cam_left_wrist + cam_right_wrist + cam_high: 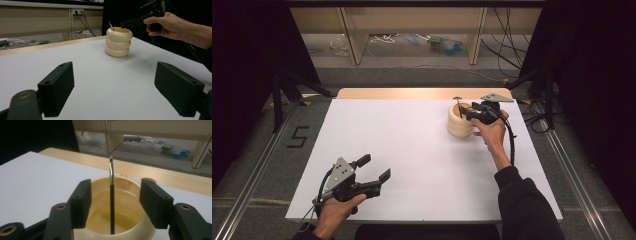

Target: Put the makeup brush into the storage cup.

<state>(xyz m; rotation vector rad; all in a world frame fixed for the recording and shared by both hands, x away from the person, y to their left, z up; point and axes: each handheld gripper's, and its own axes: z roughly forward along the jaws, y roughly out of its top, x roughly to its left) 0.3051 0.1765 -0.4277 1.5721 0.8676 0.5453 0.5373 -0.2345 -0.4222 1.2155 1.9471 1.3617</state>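
A cream holder [459, 125] shaped like three stacked rings stands at the far right of the white table [412, 150]. A thin black pen with a metal clip [112, 205] stands upright inside it, its top above the rim [458, 100]. My right gripper [465, 114] hovers over the holder's mouth, open. In the right gripper view its jaws flank the pen [115, 186] without touching it. My left gripper [377, 166] rests open near the front left edge with nothing between its fingers [113, 75]. It faces the holder [118, 42] and the right gripper [132, 23].
A small orange tip [122, 175] peeks over the holder's far rim. A wooden strip [422, 93] borders the table's far edge. Shelving legs, cables and small items [444, 45] lie on the floor behind. Dark stands [279, 95] flank both sides of the table.
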